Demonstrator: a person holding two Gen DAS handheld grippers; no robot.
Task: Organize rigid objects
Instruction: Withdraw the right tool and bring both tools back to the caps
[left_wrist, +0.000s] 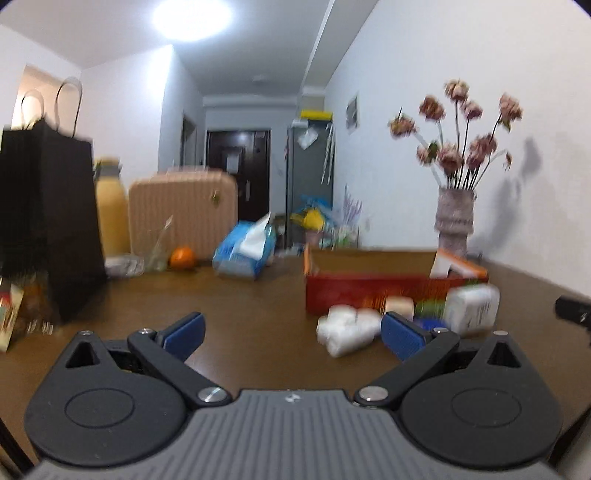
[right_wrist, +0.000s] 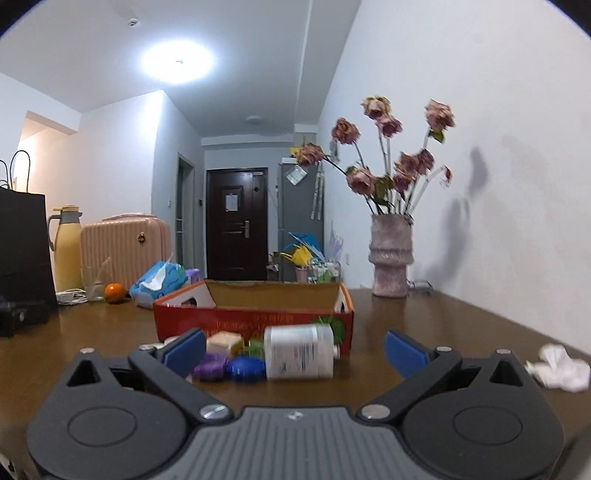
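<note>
two wide-open, empty grippers: right gripper faces white bottle; left gripper beside it.

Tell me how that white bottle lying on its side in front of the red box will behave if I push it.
The white bottle looks cylindrical and lies on its side on the table, so it will probably roll. Its smooth plastic looks rigid, likely slippery. The blue ball beside it may get nudged.

Glossy wooden table; cardboard box; plastic bottle.
</note>
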